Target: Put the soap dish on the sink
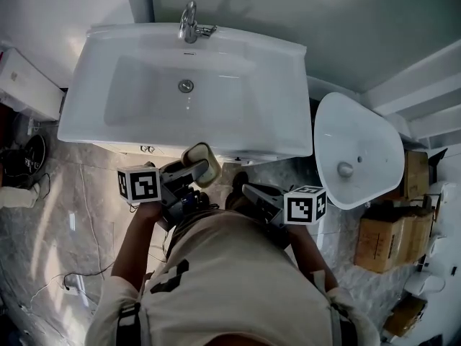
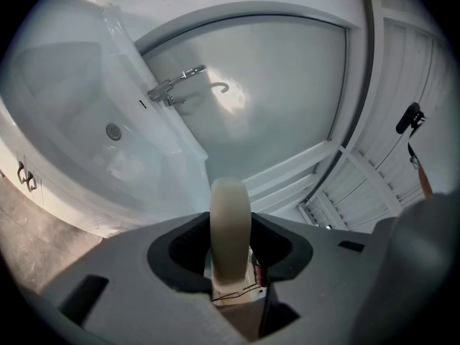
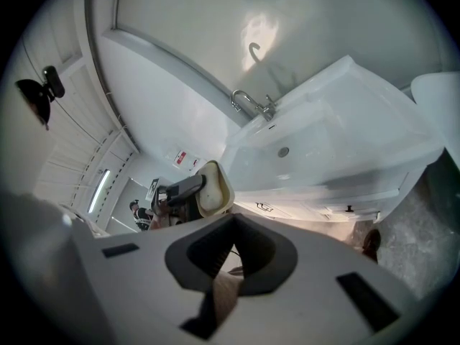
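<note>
The soap dish [image 1: 203, 161] is up on its edge, pinched across its rim by the left tongs [image 1: 204, 169]. The jaws stand part open with the pads clamped on the cream rim, and the left gripper view looks straight down the dish's thin side. It hangs over the floor just near of the sink's [image 1: 108, 125] front rim, about the middle of its width, and is not on it yet. The left forearm reaches out from the person's left side and the tongs lie close to level, aimed far and a touch right at the basin. Just right of the dish, the right tongs [image 1: 247, 189] tilt downward and point left and far. Their jaws are together with nothing between them, and they sit near the dish but clear of it. On the far rim stands the faucet [image 1: 189, 22], with the drain [image 1: 186, 86] in the bowl below it. A loose white basin [image 1: 360, 132] lies to the right, with cardboard boxes [image 1: 382, 245] past it.
</note>
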A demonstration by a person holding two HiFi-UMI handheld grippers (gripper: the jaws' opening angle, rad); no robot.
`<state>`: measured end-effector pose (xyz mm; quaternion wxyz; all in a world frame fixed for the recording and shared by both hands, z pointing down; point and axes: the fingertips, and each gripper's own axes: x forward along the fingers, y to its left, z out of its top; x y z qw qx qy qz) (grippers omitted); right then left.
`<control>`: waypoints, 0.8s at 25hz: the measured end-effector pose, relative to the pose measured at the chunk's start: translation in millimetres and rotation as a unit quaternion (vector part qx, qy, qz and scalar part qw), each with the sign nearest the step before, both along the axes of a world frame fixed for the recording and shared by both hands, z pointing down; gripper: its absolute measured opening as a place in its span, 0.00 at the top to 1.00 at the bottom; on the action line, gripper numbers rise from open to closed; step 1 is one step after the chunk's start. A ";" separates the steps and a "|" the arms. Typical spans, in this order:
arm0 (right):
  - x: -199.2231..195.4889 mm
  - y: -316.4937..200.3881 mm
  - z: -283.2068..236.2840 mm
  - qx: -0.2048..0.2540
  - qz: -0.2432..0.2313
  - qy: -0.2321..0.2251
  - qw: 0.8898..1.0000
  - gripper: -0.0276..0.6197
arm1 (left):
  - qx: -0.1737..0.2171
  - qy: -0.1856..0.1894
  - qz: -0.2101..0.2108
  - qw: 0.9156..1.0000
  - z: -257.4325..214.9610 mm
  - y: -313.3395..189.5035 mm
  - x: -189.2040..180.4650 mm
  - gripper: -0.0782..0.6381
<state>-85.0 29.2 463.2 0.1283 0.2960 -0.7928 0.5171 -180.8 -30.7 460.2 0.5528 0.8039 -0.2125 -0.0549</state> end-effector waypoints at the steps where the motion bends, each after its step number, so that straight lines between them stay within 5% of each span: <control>1: 0.6 -3.7 0.5 -0.001 -0.003 -0.002 1.000 0.94 | -0.001 -0.001 -0.004 1.000 0.5 -2.9 -0.9 0.67; 10: 15.5 -44.4 3.5 -0.007 -0.031 -0.030 0.999 0.94 | -0.021 0.016 -0.035 0.999 -5.8 -35.5 9.2 0.67; 20: 54.3 -101.0 5.2 -0.022 -0.028 -0.081 0.996 0.94 | -0.021 -0.021 -0.053 0.998 -11.2 -93.6 42.5 0.67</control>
